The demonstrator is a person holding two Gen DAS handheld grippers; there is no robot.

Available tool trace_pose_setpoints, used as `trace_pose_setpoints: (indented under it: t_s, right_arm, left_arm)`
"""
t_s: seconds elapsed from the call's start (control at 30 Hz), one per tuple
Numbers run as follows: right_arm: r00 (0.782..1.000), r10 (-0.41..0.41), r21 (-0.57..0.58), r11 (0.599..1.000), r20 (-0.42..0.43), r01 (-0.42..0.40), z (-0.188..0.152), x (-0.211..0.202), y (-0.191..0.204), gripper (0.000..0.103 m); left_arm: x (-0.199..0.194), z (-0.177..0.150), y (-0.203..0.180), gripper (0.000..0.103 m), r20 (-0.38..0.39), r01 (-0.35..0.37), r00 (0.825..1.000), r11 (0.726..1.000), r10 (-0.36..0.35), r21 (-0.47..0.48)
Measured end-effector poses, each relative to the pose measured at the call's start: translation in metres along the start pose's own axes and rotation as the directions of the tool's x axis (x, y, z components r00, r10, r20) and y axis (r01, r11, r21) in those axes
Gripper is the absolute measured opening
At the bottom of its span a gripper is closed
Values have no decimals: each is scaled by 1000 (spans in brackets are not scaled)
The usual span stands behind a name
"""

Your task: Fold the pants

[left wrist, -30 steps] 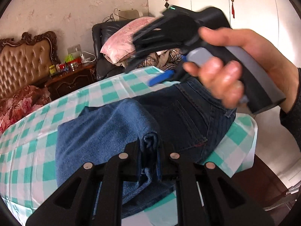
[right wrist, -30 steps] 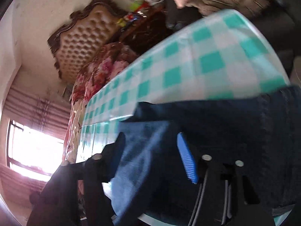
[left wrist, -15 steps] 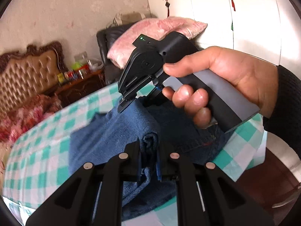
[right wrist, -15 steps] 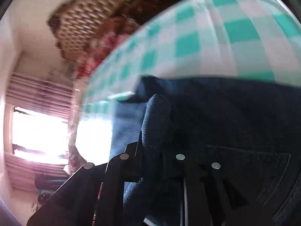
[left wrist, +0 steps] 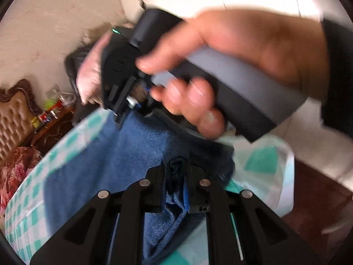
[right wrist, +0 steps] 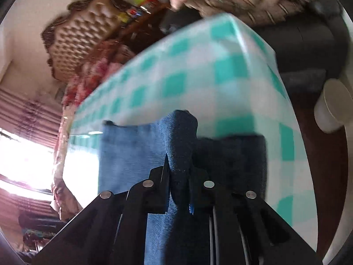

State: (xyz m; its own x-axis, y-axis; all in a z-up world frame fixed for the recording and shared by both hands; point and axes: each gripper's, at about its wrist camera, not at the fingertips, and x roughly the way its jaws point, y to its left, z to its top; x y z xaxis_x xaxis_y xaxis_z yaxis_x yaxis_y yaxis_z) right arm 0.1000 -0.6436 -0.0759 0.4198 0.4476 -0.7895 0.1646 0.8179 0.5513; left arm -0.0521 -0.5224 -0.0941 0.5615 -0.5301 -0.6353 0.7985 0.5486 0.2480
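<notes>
The blue jeans (left wrist: pixel 123 159) lie partly folded on the table's green-and-white checked cloth (left wrist: pixel 262 161). My left gripper (left wrist: pixel 176 172) is shut on a bunched fold of denim at the near edge of the pile. A hand (left wrist: pixel 242 50) holds the other gripper's black housing (left wrist: pixel 119 66) close above the jeans, filling the upper part of the left wrist view. In the right wrist view my right gripper (right wrist: pixel 179 172) is shut on a raised ridge of the jeans (right wrist: pixel 132 150), darker denim to its right. Both views are motion-blurred.
The table's corner and edge (right wrist: pixel 253 35) drop to dark wood floor on the right. A white cup-like tub (right wrist: pixel 331 108) stands beside it. A tufted headboard (right wrist: pixel 88 35), a cluttered nightstand (left wrist: pixel 50 110) and a dark armchair with a pink pillow (left wrist: pixel 88 75) lie beyond.
The right gripper's jaws have come together on a fold of the jeans. Both grippers have swung across the table with denim in them, and the hand now looms nearer in the left view.
</notes>
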Motion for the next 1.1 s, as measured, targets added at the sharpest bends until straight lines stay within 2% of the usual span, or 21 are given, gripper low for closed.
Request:
trace_pose_setpoints:
  t_s: [0.07, 0.17, 0.23, 0.3, 0.43, 0.5, 0.53, 0.57, 0.6, 0.63, 0.7, 0.77, 0.9, 0.93, 0.97, 1.0, 1.07, 1.1]
  right_arm:
    - [1000, 26, 0, 1000, 13, -26, -5, -1, -5, 13]
    - [999, 21, -61, 998, 50, -18, -6, -14, 8, 12]
    - [995, 36, -90, 996, 92, -28, -4, -32, 17, 12]
    - [993, 45, -98, 995, 112, -34, -1, -42, 15, 12]
    - [996, -30, -73, 997, 84, 36, -2, -32, -9, 12]
    - [993, -85, -69, 993, 80, 90, -7, -23, -18, 13]
    - [991, -96, -66, 993, 96, 102, -12, -21, -21, 14]
    - [989, -99, -65, 992, 113, 106, -15, -21, -21, 15]
    - [982, -120, -65, 989, 144, 131, -20, -24, -21, 15]
    - [978, -135, -66, 987, 158, 146, -24, -26, -21, 16]
    - [972, -147, -52, 986, 183, 159, -31, -29, -23, 16]
    - [966, -151, -32, 986, 209, 161, -38, -34, -26, 16]
    - [954, -171, 9, 985, 245, 174, -50, -45, -31, 16]
    - [934, -238, 37, 971, 267, 237, -56, -51, -27, 16]
    - [910, -293, 45, 955, 293, 293, -63, -56, -22, 16]
    - [869, -358, 43, 930, 341, 366, -75, -62, -9, 16]
    - [835, -404, 26, 904, 373, 426, -92, -61, 8, 16]
    - [800, -468, 41, 871, 375, 490, -102, -57, 17, 16]
  left_arm:
    - [3, -5, -7, 11, 5, -19, 1000, 1000, 19, 23]
    - [-9, 2, -3, 11, 33, -30, 999, 1000, 30, 8]
    - [-20, 12, -2, 11, 79, -42, 996, 999, 41, 12]
    - [-17, 18, -6, 11, 84, -30, 996, 999, 29, 12]
    - [6, 13, -18, 13, 50, 14, 999, 1000, -14, 14]
    - [21, 6, -19, 24, 15, 99, 995, 995, -99, 4]
    - [22, 2, -17, 26, 9, 132, 991, 991, -131, -8]
    - [19, -1, -14, 42, 13, 167, 986, 986, -167, -24]
    - [9, -4, -7, 57, 39, 197, 980, 979, -196, -41]
    - [-1, -6, -1, 60, 65, 210, 976, 976, -206, -51]
    - [-28, -15, 25, 62, 108, 279, 958, 954, -267, -113]
    - [-45, -19, 56, 64, 144, 292, 953, 938, -268, -188]
    - [-48, -13, 124, 64, 170, 244, 965, 914, -198, -323]
    - [-40, -6, 142, 63, 174, 227, 969, 910, -176, -347]
    - [-30, 1, 158, 54, 178, 220, 970, 903, -164, -369]
    - [-22, 7, 170, 43, 178, 235, 968, 892, -178, -387]
    - [17, 26, 196, 35, 148, 309, 951, 844, -271, -439]
    - [42, 36, 203, 26, 121, 350, 936, 823, -331, -448]
